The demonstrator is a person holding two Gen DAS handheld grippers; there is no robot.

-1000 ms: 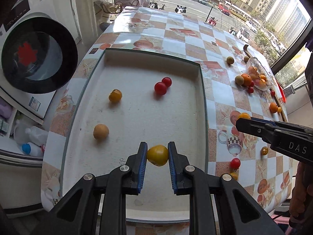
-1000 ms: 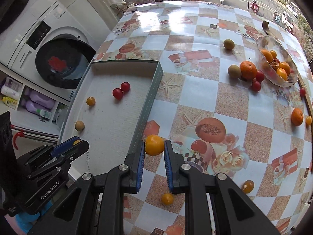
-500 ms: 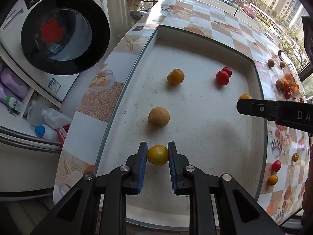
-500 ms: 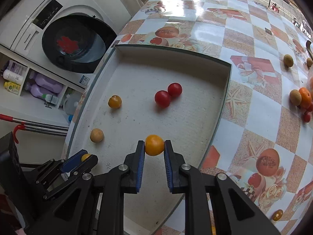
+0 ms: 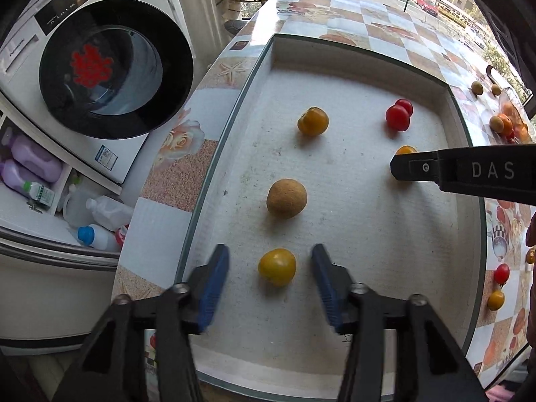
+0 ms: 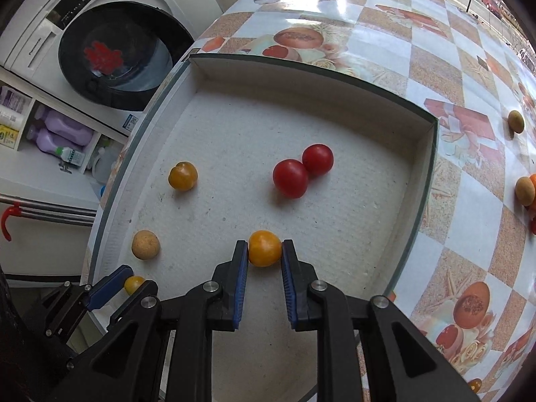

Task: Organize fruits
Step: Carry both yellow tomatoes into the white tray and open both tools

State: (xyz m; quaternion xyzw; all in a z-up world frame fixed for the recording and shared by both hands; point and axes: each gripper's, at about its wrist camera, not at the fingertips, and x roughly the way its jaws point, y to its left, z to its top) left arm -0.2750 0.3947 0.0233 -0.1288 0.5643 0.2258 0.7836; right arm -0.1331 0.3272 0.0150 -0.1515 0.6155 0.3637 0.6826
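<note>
A white tray (image 5: 335,67) with a green rim lies on the table. My left gripper (image 5: 270,279) is open, its jaws wide on either side of a yellow tomato (image 5: 277,266) that rests on the tray floor near the front left. My right gripper (image 6: 264,268) is shut on an orange-yellow tomato (image 6: 264,248), low over the tray; it also shows in the left wrist view (image 5: 405,150). In the tray lie a tan round fruit (image 5: 286,197), an orange fruit (image 5: 313,120) and two red tomatoes (image 5: 398,117).
More fruit lies on the checked tablecloth (image 6: 469,174) to the right, with a glass bowl of fruit (image 5: 512,120) at the far right. A washing machine (image 5: 110,73) and a shelf of bottles (image 5: 40,174) stand left of the table's edge.
My left gripper has opened and let the yellow tomato go onto the tray. My right gripper has carried its orange-yellow tomato from the tablecloth to over the tray.
</note>
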